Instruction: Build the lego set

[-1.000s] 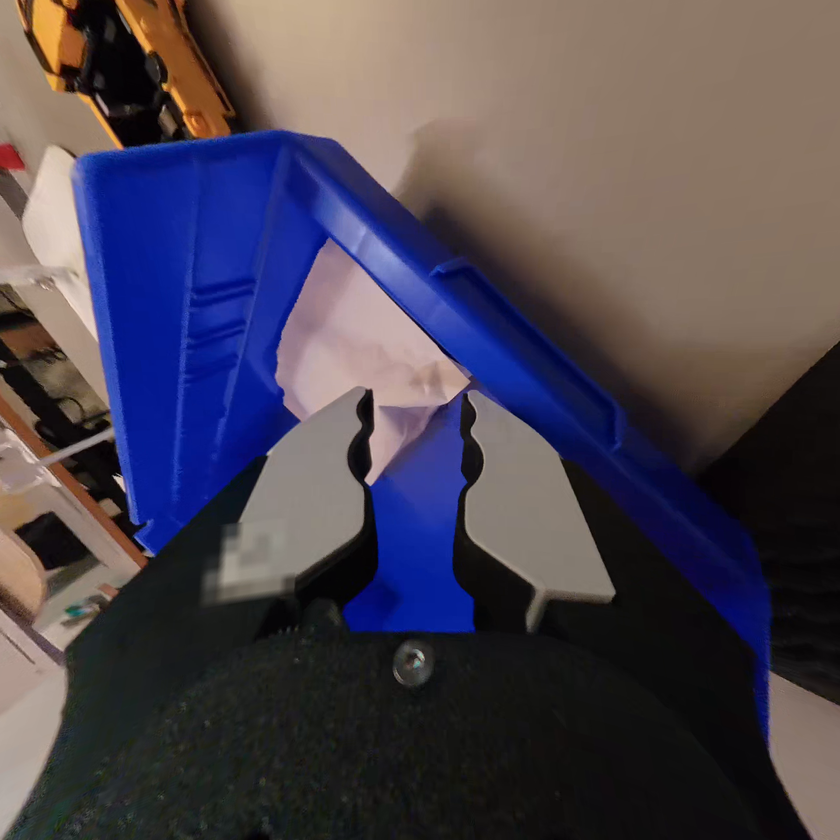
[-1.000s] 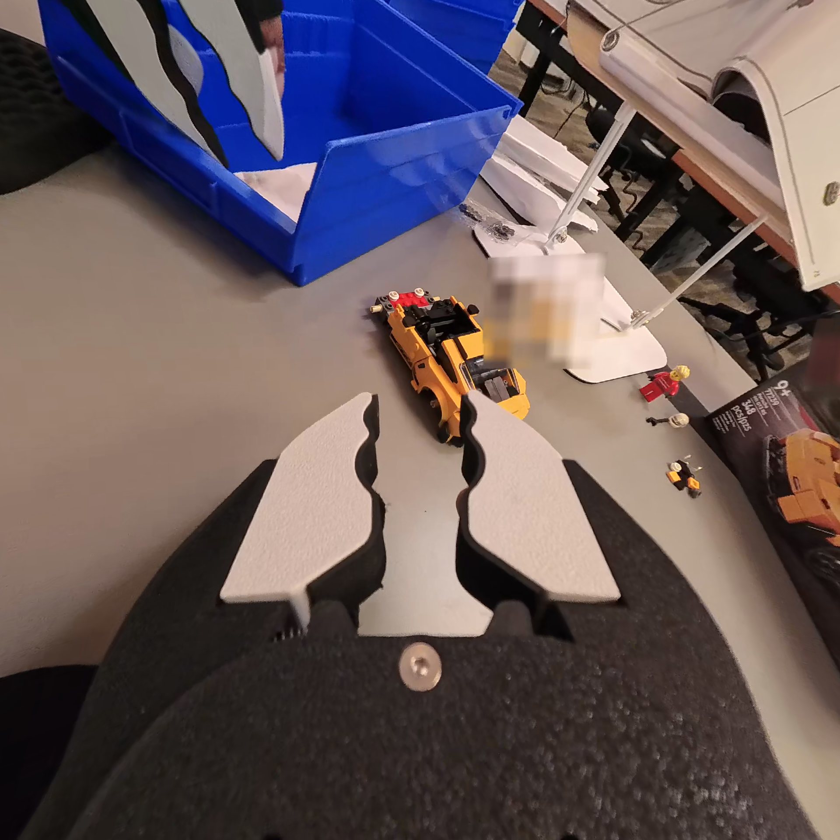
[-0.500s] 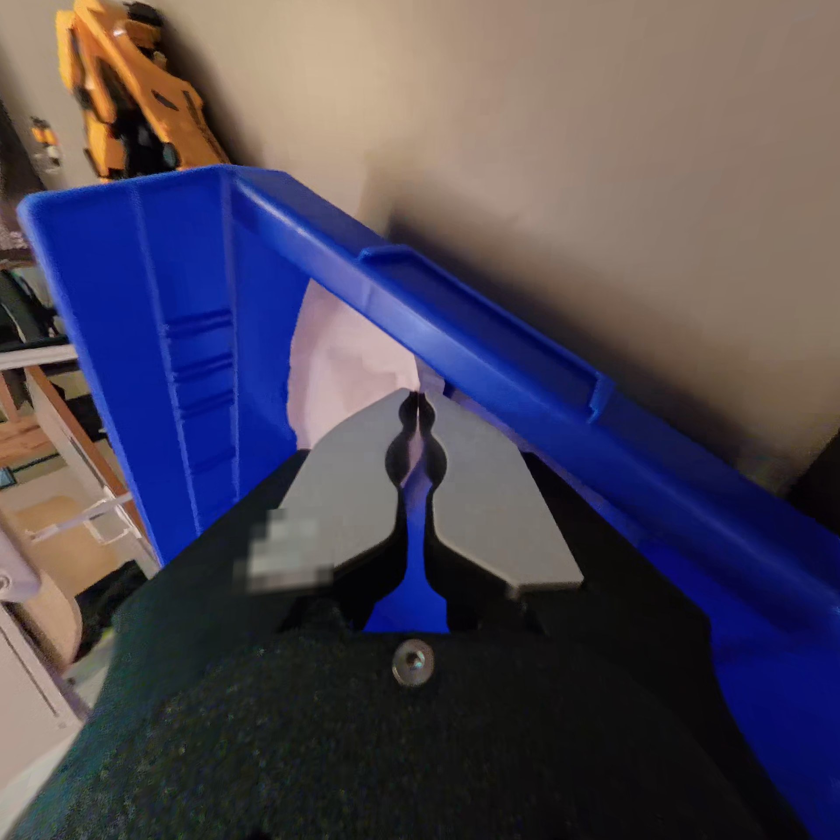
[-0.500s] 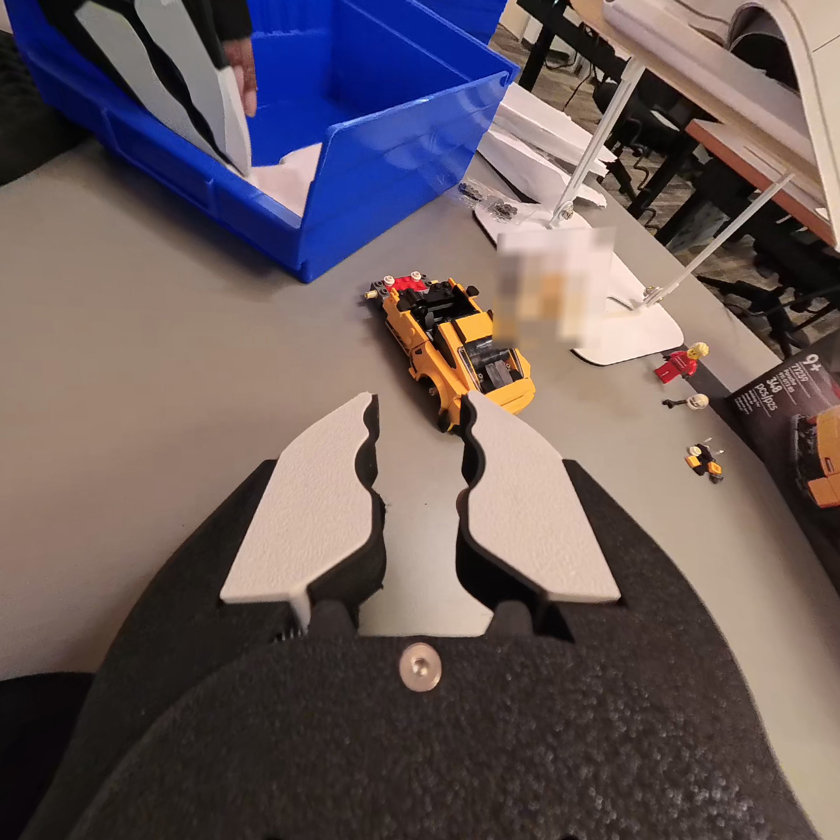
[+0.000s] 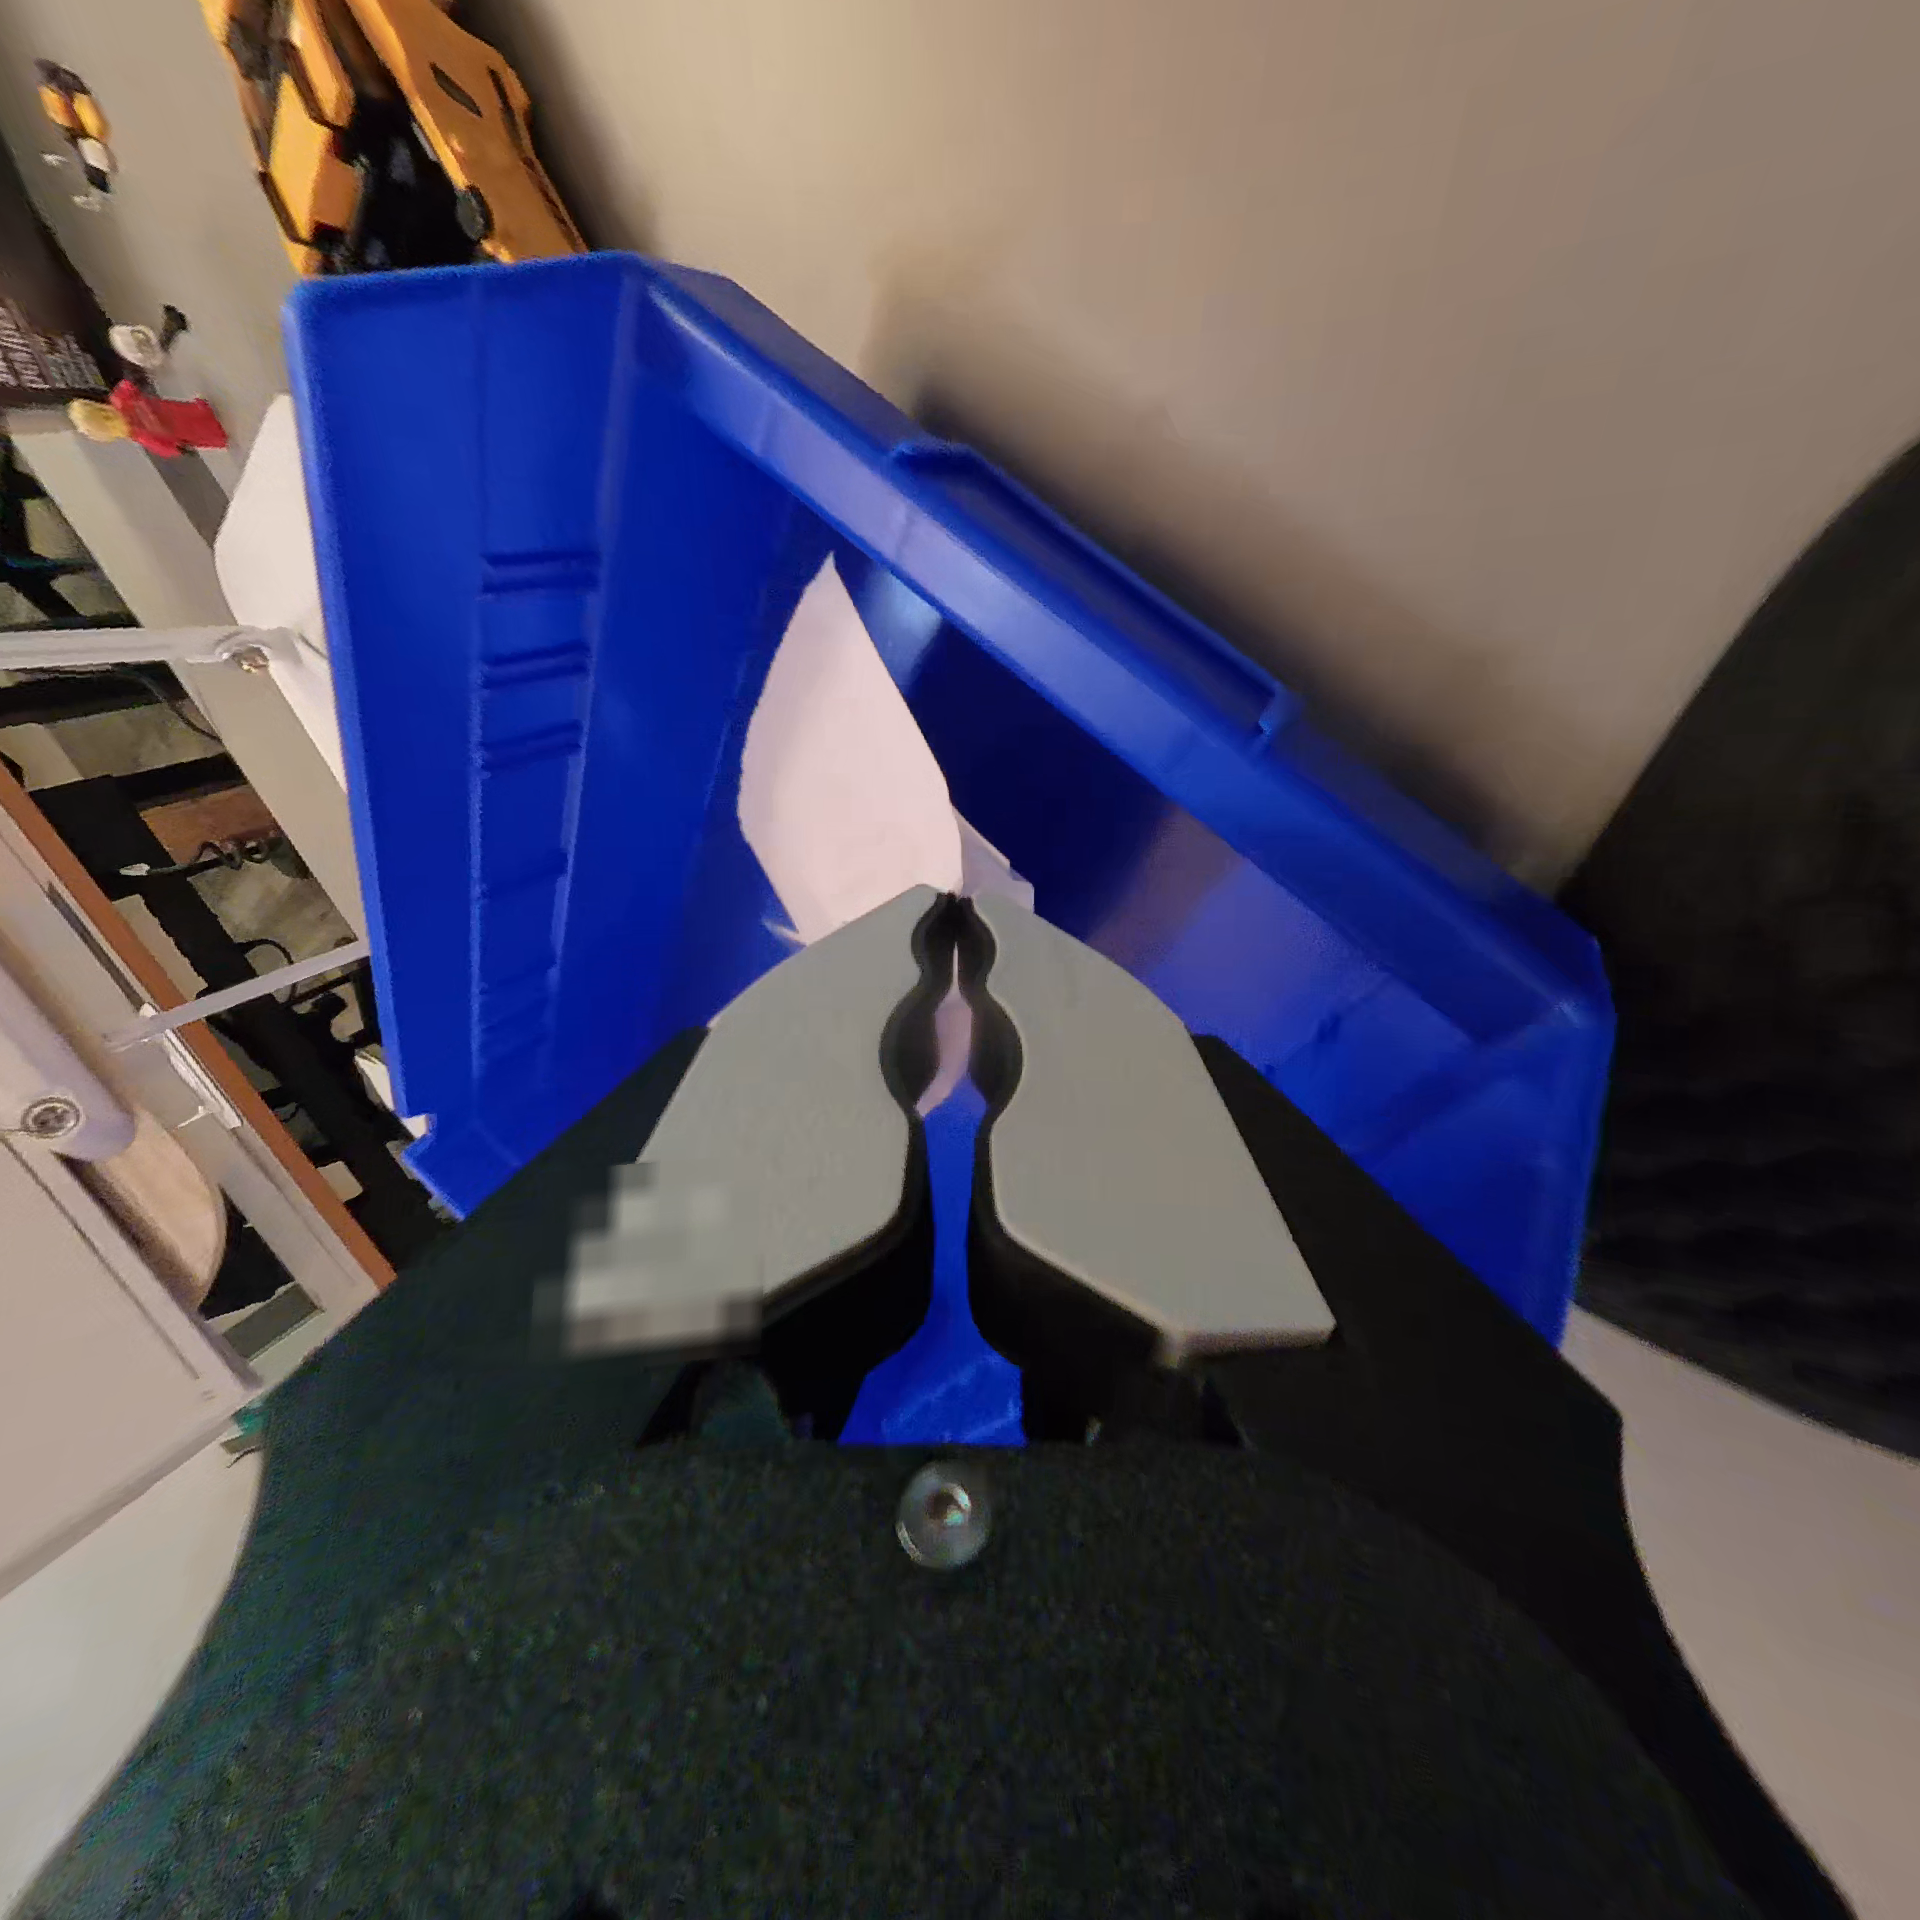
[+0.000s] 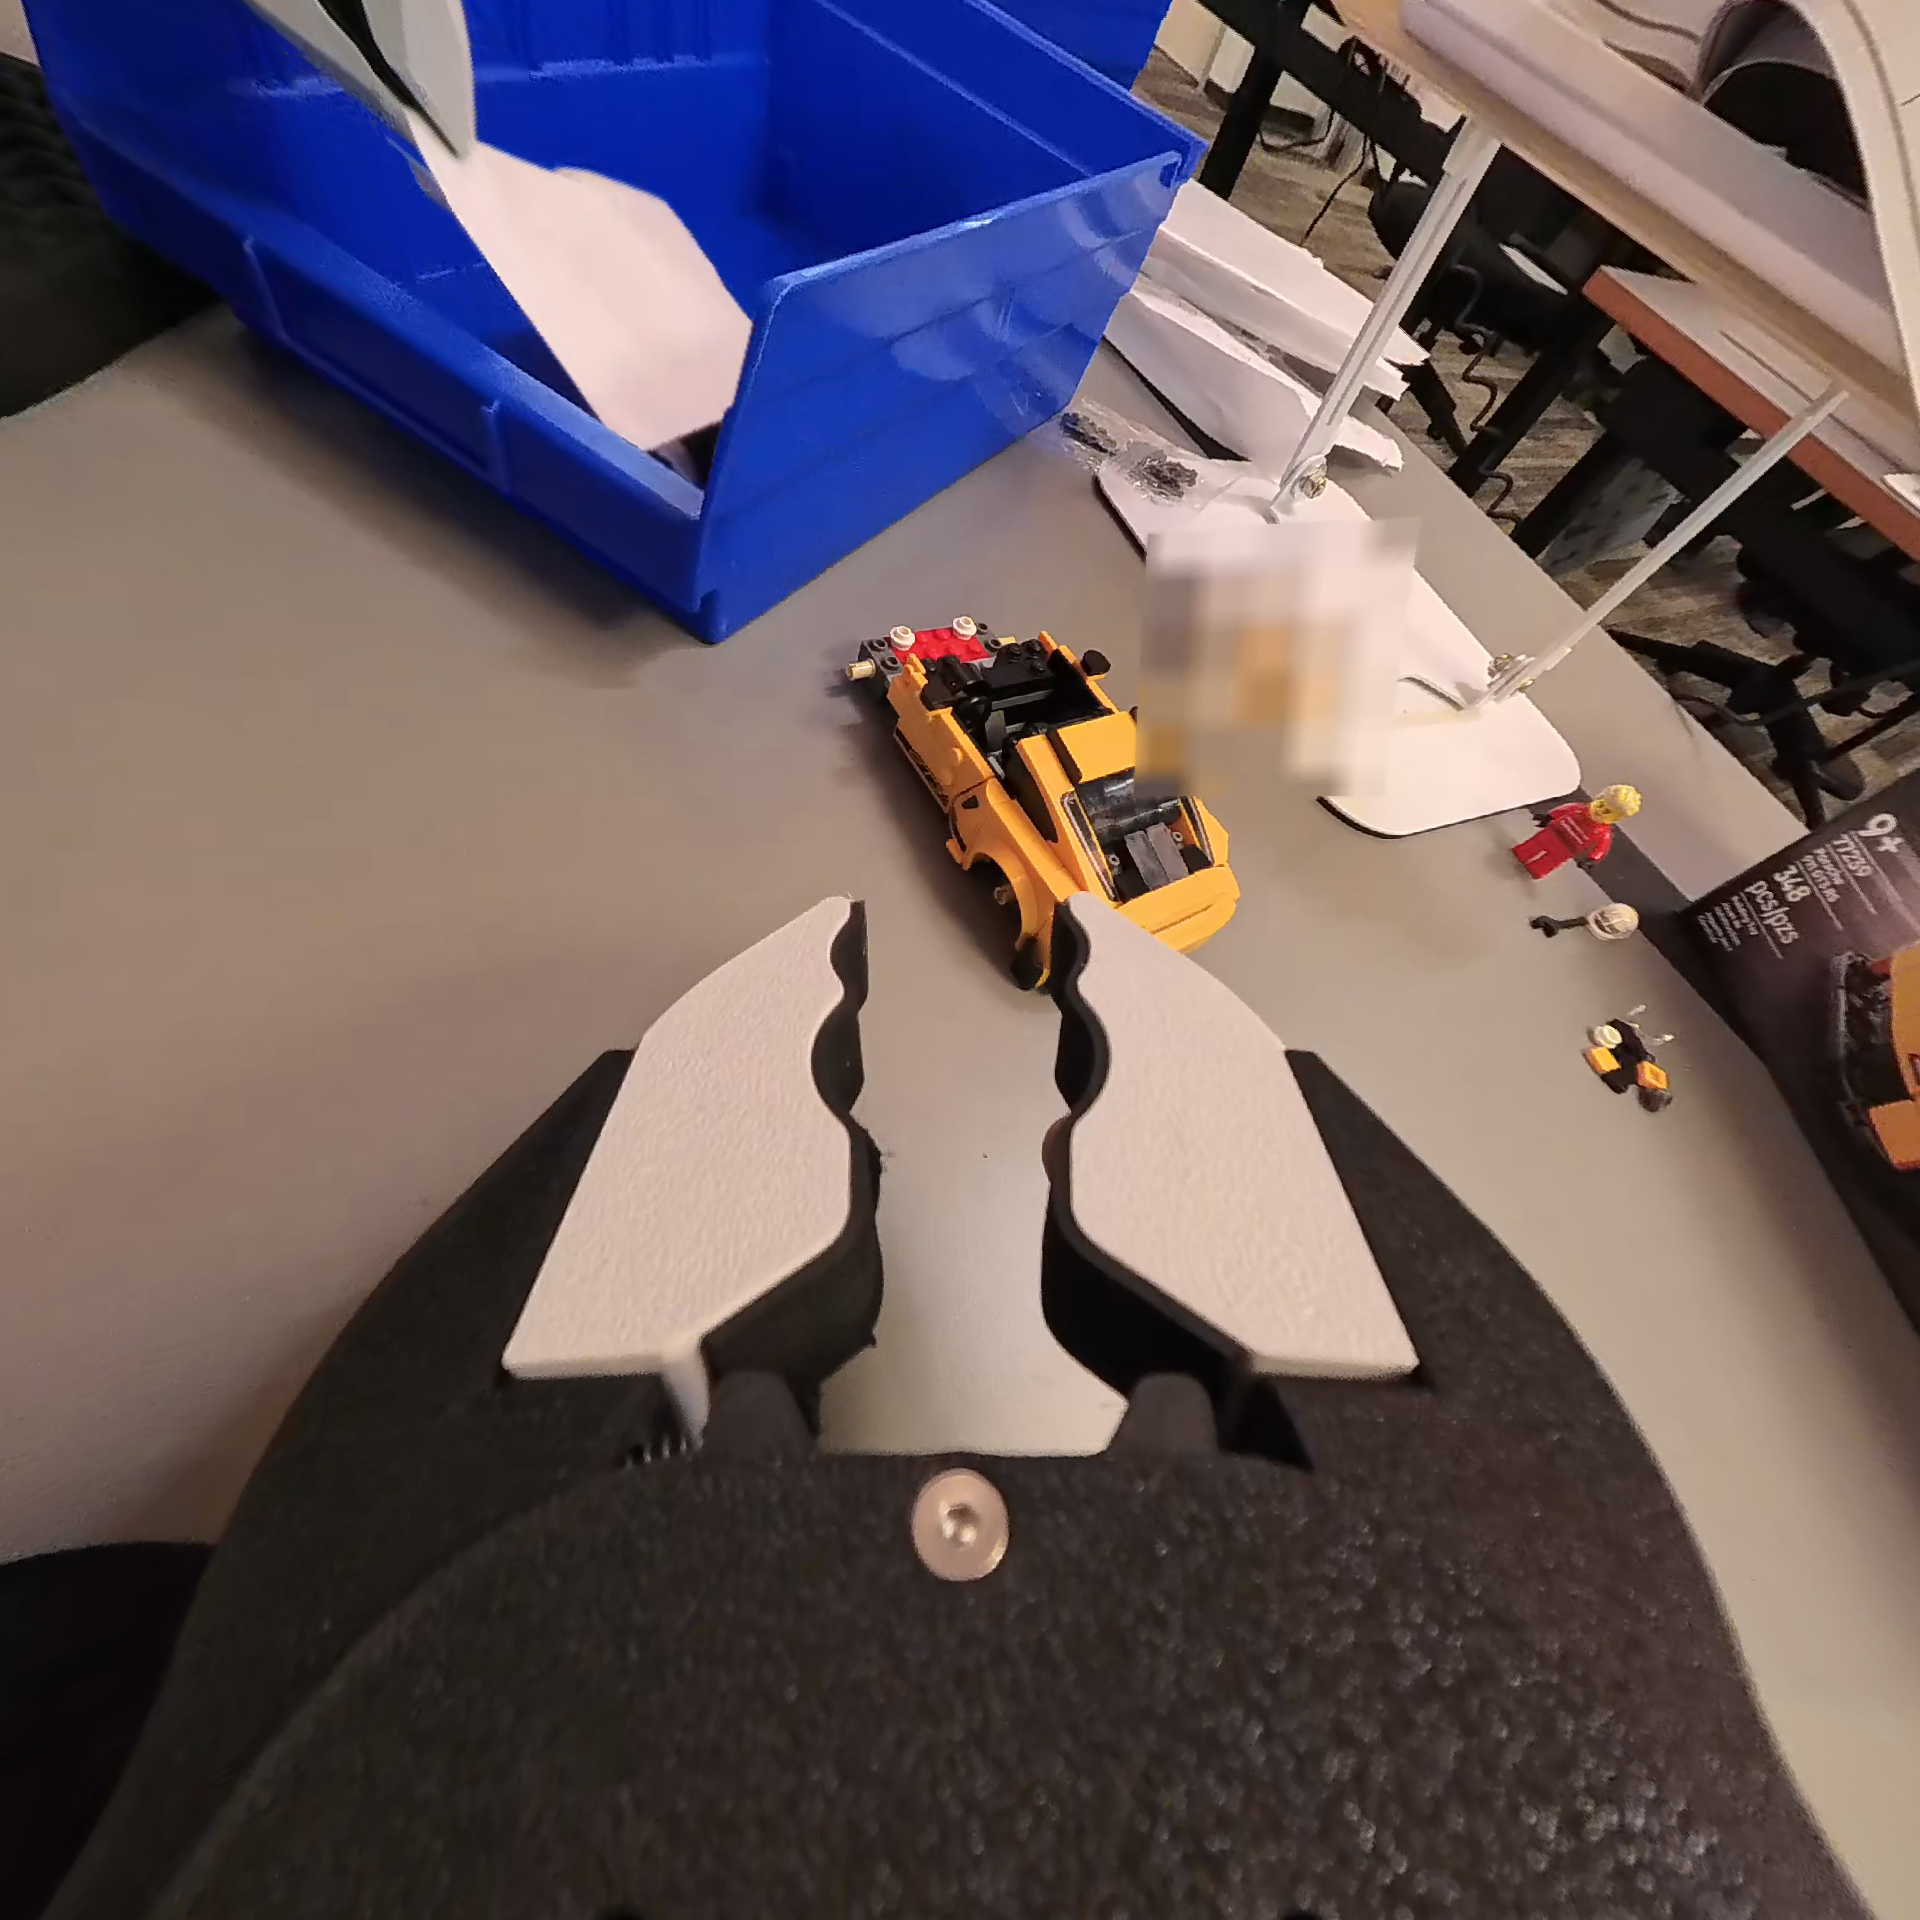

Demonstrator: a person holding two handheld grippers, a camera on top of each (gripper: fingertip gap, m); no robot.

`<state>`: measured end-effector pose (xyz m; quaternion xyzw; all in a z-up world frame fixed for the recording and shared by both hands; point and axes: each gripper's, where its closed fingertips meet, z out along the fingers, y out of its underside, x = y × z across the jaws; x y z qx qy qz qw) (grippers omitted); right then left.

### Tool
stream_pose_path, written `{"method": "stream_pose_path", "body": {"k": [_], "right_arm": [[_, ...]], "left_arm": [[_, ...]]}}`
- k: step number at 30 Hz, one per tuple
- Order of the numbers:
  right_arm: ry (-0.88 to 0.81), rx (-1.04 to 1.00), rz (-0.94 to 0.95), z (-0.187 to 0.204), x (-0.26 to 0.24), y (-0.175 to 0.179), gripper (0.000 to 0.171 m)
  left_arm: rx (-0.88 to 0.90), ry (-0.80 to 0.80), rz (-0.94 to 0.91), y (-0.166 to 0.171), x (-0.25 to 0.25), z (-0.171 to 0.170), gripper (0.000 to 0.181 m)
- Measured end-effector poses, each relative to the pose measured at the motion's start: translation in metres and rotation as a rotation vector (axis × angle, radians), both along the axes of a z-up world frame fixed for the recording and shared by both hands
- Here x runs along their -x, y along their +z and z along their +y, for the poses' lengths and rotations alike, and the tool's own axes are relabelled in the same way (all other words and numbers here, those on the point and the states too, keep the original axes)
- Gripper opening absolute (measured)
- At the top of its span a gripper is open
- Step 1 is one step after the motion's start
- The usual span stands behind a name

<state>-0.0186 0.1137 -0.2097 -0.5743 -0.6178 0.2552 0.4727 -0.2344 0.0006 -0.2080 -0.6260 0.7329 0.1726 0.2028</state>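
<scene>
My left gripper (image 5: pixel 954 912) is shut on a white paper bag (image 5: pixel 847 790) and lifts it inside the blue bin (image 5: pixel 499 727). The right wrist view shows that gripper (image 6: pixel 436 104) at top left, with the bag (image 6: pixel 613 301) hanging from it into the bin (image 6: pixel 904 343). A half-built yellow lego car (image 6: pixel 1049 790) lies on the grey table (image 6: pixel 364 831), just beyond my right gripper (image 6: pixel 961 914), which is open and empty above the table. The car's end also shows at the top of the left wrist view (image 5: pixel 384 125).
A red minifigure (image 6: pixel 1569 836), a small white-headed piece (image 6: pixel 1605 920) and a small orange and black piece (image 6: pixel 1631 1065) lie right of the car. The dark lego box (image 6: pixel 1829 987) sits at the right edge. A white stand base (image 6: pixel 1455 748) and white papers (image 6: pixel 1247 312) lie behind. My hands' fingertips stand some 25 cm from each other.
My left gripper closed on the white bag in the bin and has lifted it, so the bag now hangs up out of the bin floor. My right gripper stayed open and hardly moved.
</scene>
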Motion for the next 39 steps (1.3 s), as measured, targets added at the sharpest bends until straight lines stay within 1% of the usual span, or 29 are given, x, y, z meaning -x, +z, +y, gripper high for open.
{"method": "stream_pose_path", "body": {"k": [6, 10, 16, 21, 23, 26, 30, 34, 39], "right_arm": [[0.004, -0.009, 0.009, -0.002, 0.000, 0.004, 0.033], [0.010, -0.016, 0.013, -0.004, -0.001, 0.007, 0.033], [0.019, -0.024, 0.016, -0.008, 0.000, 0.009, 0.033], [0.020, -0.028, 0.018, -0.008, -0.001, 0.010, 0.033], [0.020, -0.030, 0.018, -0.009, -0.001, 0.010, 0.033], [0.021, -0.033, 0.017, -0.009, -0.001, 0.011, 0.033], [0.023, -0.030, 0.015, -0.010, 0.000, 0.010, 0.033], [0.023, -0.022, 0.014, -0.010, 0.000, 0.008, 0.033], [0.022, -0.011, 0.010, -0.009, 0.000, 0.005, 0.033]], "left_arm": [[0.094, -0.029, 0.207, 0.016, 0.007, -0.010, 0.001], [0.162, -0.046, 0.312, 0.028, 0.006, -0.013, 0.001], [0.220, -0.072, 0.419, 0.039, -0.001, -0.009, 0.001], [0.232, -0.064, 0.461, 0.052, -0.003, -0.001, 0.001], [0.250, -0.041, 0.442, 0.060, -0.003, 0.000, 0.001], [0.311, 0.037, 0.345, 0.067, -0.005, -0.002, 0.000], [0.460, 0.178, 0.175, 0.068, -0.004, -0.009, 0.000], [0.628, 0.370, 0.000, 0.069, 0.001, -0.009, 0.000], [0.779, 0.522, -0.113, 0.065, 0.005, -0.003, 0.000]]}}
